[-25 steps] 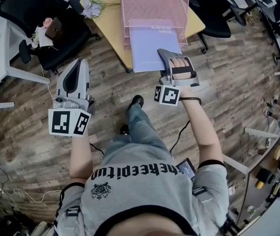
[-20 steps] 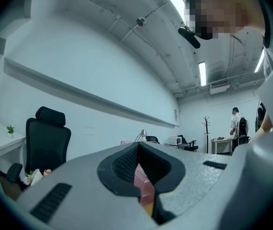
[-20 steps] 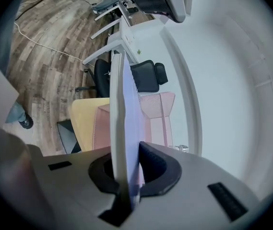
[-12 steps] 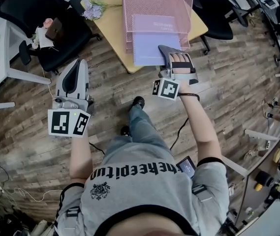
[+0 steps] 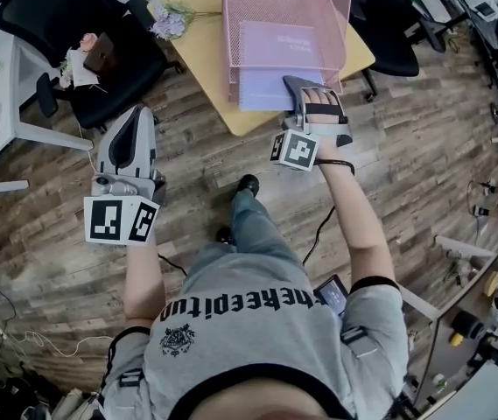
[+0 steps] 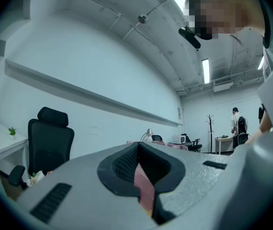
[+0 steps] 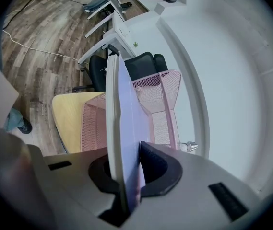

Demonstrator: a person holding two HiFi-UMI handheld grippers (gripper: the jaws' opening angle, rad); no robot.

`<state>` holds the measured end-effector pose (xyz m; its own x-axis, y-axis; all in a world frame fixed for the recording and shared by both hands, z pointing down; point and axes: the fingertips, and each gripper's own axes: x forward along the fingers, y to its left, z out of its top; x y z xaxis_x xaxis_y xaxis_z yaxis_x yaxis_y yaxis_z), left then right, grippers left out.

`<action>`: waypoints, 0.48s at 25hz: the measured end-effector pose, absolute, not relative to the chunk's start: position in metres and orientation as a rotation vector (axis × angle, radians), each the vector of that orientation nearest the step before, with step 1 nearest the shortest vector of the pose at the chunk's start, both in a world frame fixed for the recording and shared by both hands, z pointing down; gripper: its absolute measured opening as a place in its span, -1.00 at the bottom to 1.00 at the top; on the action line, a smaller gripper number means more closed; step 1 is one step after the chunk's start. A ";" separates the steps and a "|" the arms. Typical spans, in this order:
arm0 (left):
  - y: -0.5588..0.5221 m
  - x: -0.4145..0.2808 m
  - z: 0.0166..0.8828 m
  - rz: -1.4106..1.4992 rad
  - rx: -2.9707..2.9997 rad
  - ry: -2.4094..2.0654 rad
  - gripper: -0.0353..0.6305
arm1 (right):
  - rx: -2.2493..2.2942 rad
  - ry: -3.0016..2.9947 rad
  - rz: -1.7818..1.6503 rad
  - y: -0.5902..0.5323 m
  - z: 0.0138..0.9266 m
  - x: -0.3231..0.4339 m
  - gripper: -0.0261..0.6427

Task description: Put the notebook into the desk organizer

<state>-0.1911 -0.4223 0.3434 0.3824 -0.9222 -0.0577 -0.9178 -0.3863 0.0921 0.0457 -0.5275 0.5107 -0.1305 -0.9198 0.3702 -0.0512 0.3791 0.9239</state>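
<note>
Lilac notebook (image 5: 262, 96) is at top centre of the head view, its far end under the mesh of the pink organizer (image 5: 284, 3) and its near end sticking out over the desk edge. The right gripper (image 5: 298, 86) has it: in the right gripper view the jaws pinch the notebook's (image 7: 124, 123) near edge, cover upright between the pads, with the organizer (image 7: 158, 99) straight beyond.

Under it all, a yellow desk (image 5: 203, 55) with a bunch of flowers (image 5: 166, 20) at its upper-left corner. Wood-plank floor (image 5: 406, 147) all round, and a black chair (image 5: 60, 16) at upper left.

The right arm reaches out to the desk edge, gripper tipped a little downward. The left gripper (image 5: 133, 116) hangs level over the floor at centre left, well apart from the desk; its jaws are drawn together to a thin slit, gripping nothing.
</note>
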 end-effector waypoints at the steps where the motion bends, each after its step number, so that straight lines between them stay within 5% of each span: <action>1: -0.423 -0.192 0.344 -0.153 2.573 -1.718 -0.88 | 0.910 -1.508 -0.958 -0.530 0.511 0.046 -0.82; 12: -0.431 -0.186 0.346 -0.149 2.569 -1.714 -0.88 | 0.854 -1.593 -0.833 -0.533 0.518 0.046 -0.78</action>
<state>-0.1859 -0.4309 0.3457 0.3812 -0.9230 -0.0528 -0.9182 -0.3847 0.0947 0.0462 -0.5331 0.5184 -0.1479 -0.8656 0.4784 -0.1011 0.4944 0.8633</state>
